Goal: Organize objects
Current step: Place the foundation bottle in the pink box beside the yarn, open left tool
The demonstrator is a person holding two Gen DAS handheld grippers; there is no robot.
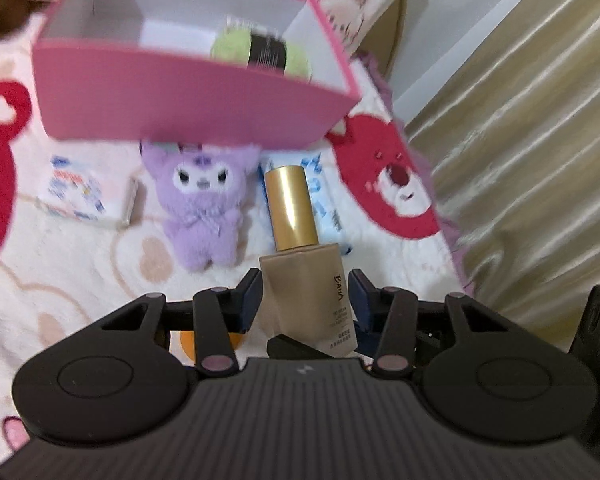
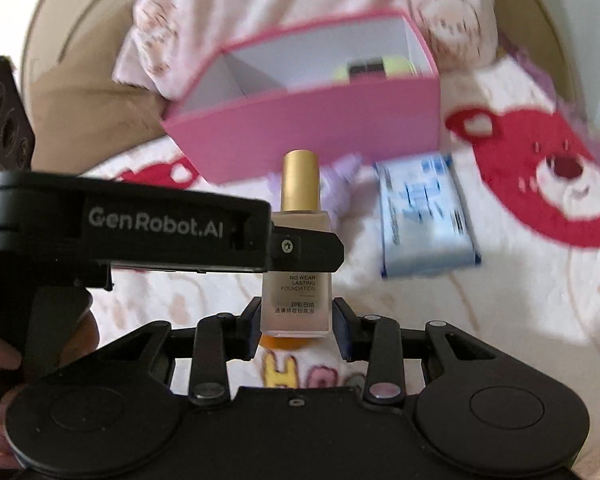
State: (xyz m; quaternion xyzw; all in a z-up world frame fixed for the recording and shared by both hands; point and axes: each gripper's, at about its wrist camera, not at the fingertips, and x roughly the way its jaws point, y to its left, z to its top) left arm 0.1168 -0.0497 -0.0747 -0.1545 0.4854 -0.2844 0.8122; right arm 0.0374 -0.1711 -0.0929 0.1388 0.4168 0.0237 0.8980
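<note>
From the left, the left gripper (image 1: 306, 300) clamps its fingers on the foundation bottle (image 1: 308, 292); the right gripper (image 2: 296, 320) pinches its base too — glass, likely heavy, slick, breakable. It hangs before the pink box (image 1: 188, 92) — gripping the flat sides seems safest.

A home bedroom: fleecy bear-print blanket (image 1: 80, 280) (pink and red), plush toy (image 1: 204, 204), satin curtain (image 1: 520, 160).

One bottle (image 1: 300, 240), one box (image 1: 188, 92), one plush (image 1: 206, 208), two packets (image 1: 76, 192).
</note>
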